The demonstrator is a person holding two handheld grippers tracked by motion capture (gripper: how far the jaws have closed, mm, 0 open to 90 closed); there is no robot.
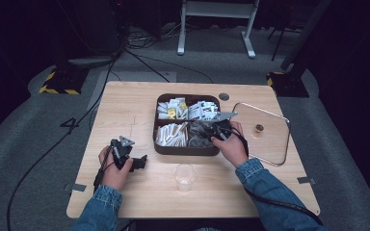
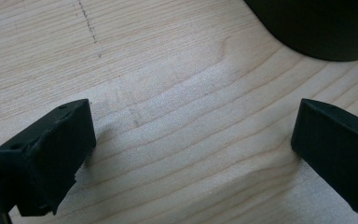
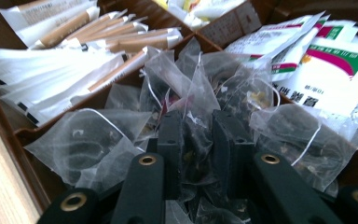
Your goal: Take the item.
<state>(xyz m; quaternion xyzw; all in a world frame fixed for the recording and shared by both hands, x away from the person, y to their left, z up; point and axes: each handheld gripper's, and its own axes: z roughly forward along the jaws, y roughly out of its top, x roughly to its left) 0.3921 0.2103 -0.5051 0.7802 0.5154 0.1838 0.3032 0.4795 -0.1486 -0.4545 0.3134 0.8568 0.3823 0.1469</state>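
Right gripper (image 3: 196, 135) was down in the near right compartment of the dark brown four-part wooden box (image 1: 160, 147), its two black jaws drawn close together and pinching one clear pyramid-shaped tea bag (image 3: 196, 100) from a pile of the same kind. That tea bag stood between the pads with its white string looping off to the side. White paper sachets with green and pink print (image 3: 328, 65) lay in the compartment beyond, and long white-and-tan paper sticks (image 3: 88, 39) filled the neighbouring one. Left gripper (image 1: 134, 162) rested on the pale wooden table (image 1: 125, 106) to the left of the box, jaws wide apart with bare wood between them. An empty clear plastic cup (image 1: 185, 177) stood near the table's front edge, and a glass lid with a metal rim (image 1: 265, 132) lay to the right of the box.
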